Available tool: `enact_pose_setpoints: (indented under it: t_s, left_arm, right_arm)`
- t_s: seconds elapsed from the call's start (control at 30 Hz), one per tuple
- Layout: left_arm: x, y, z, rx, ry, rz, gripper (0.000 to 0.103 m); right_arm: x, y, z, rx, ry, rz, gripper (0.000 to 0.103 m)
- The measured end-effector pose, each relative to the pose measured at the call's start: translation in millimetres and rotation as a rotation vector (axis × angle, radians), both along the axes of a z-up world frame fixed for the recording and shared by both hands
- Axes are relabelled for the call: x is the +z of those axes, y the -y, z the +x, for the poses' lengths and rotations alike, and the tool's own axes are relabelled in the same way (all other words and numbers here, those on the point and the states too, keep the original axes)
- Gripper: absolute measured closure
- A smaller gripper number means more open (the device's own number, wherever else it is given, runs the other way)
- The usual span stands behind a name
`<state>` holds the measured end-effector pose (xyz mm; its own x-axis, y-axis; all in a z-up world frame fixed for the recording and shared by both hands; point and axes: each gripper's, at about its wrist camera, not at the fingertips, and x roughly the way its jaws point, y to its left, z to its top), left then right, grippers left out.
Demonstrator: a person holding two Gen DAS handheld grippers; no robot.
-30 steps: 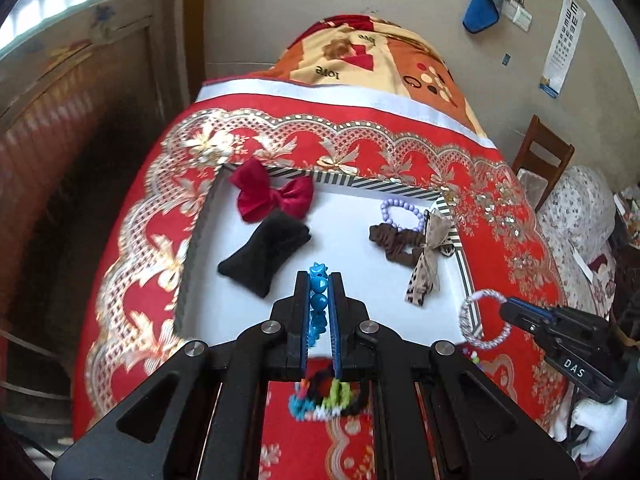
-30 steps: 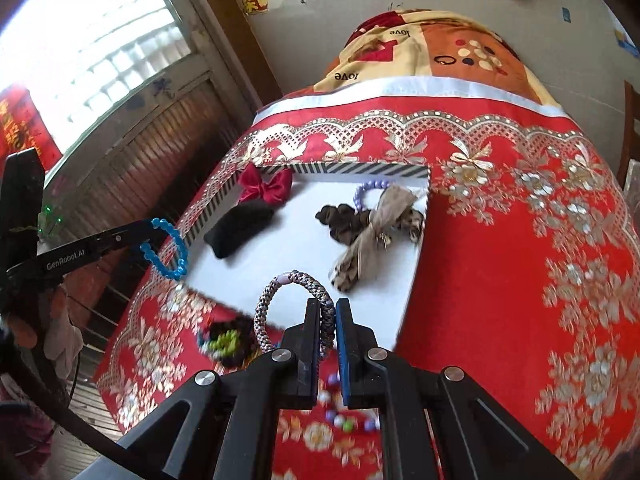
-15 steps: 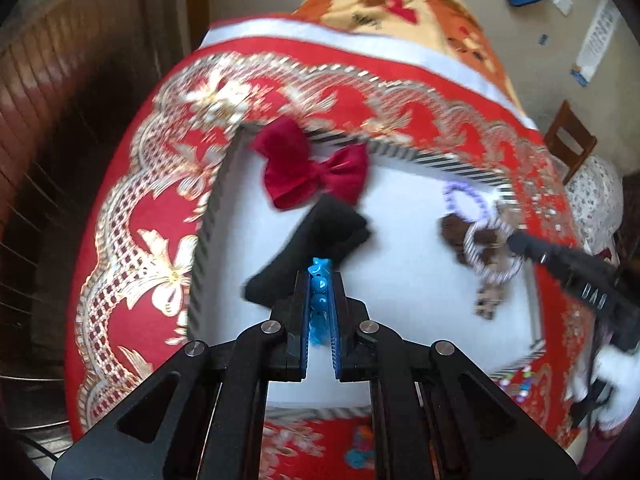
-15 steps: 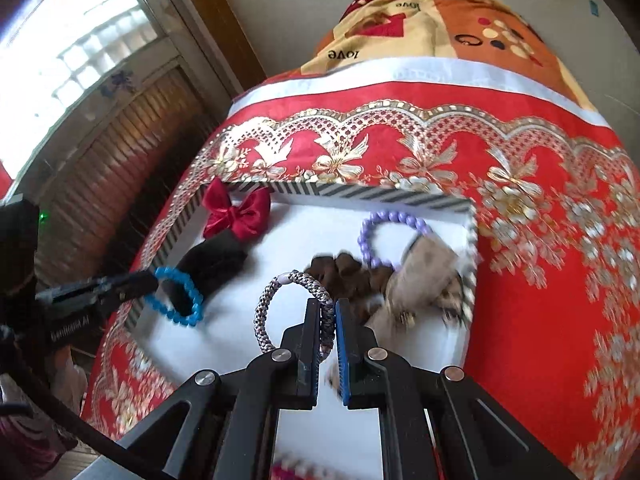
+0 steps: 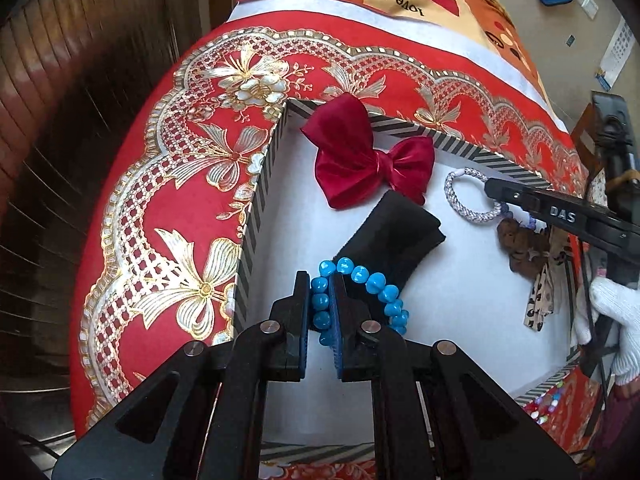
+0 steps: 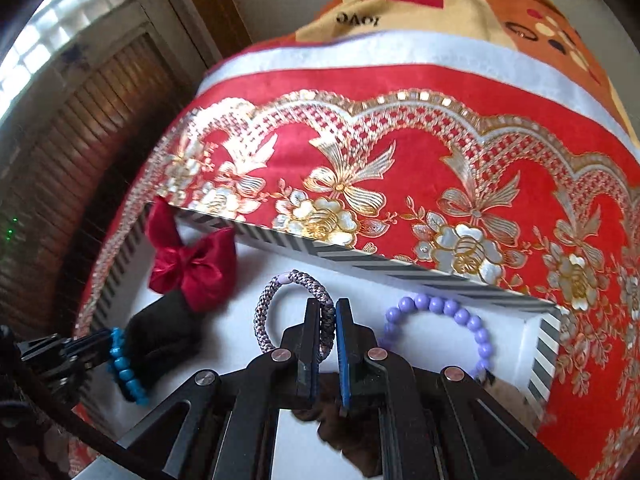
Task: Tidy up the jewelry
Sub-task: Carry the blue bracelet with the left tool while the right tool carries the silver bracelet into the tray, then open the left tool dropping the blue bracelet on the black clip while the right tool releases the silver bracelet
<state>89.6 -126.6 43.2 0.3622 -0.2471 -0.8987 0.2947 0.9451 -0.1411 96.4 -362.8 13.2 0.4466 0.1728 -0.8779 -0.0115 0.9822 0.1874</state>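
Observation:
A white tray with a striped rim (image 5: 256,216) (image 6: 400,268) lies on the red and gold cloth. My left gripper (image 5: 322,280) is shut on a blue bead bracelet (image 5: 376,284), low over the tray by a black fabric piece (image 5: 392,232); the bracelet also shows in the right wrist view (image 6: 124,368). My right gripper (image 6: 328,312) is shut on a silver braided hair tie (image 6: 280,308) (image 5: 460,196), held over the tray's back part near a red bow (image 5: 368,160) (image 6: 188,264). A purple bead bracelet (image 6: 460,316) lies in the tray's far right corner.
A brown scrunchie (image 5: 520,244) and a leopard-print ribbon (image 5: 538,300) lie at the tray's right side. Small coloured beads (image 5: 544,404) lie on the cloth beside the tray. A wooden slatted wall (image 6: 80,128) stands at the left.
Both grippers have moved forward and down into the tray with their loops. The blue bracelet now hangs beside the black fabric, and the hair tie sits near the red bow.

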Motion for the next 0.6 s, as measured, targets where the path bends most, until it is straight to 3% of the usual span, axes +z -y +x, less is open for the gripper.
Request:
enact_pose_setpoints:
  t_s: [0.13,0.2,0.23,0.27,0.6]
  left_arm:
    - [-1.3,-0.5,2.8,0.011,0.004,-0.003,0.067]
    - [-1.2,-1.4,4.5,0.017,0.002,-0.013,0.064]
    - [-1.1,-1.7,4.6,0.018,0.000,-0.016,0.063]
    - [-0.7,-1.4,4.3,0.018,0.000,-0.018,0.063]
    - [24.4,-0.4,-6.0,0.026,0.079,-0.021,0.062]
  right_arm:
    - [-7.6,-1.0,5.4,-0.007,-0.017,-0.014,0.096]
    - [-8.1,-2.3,5.7,-0.006,-0.021,-0.013,0.088]
    - [-7.1,-3.1,5.6,-0.007,-0.017,-0.006,0.075]
    - [-5.0,-3.8,3.7,-0.007,-0.009,0.007,0.070]
    - [26.5,-4.8,-22.1,-0.023,0.060,0.054,0.069]
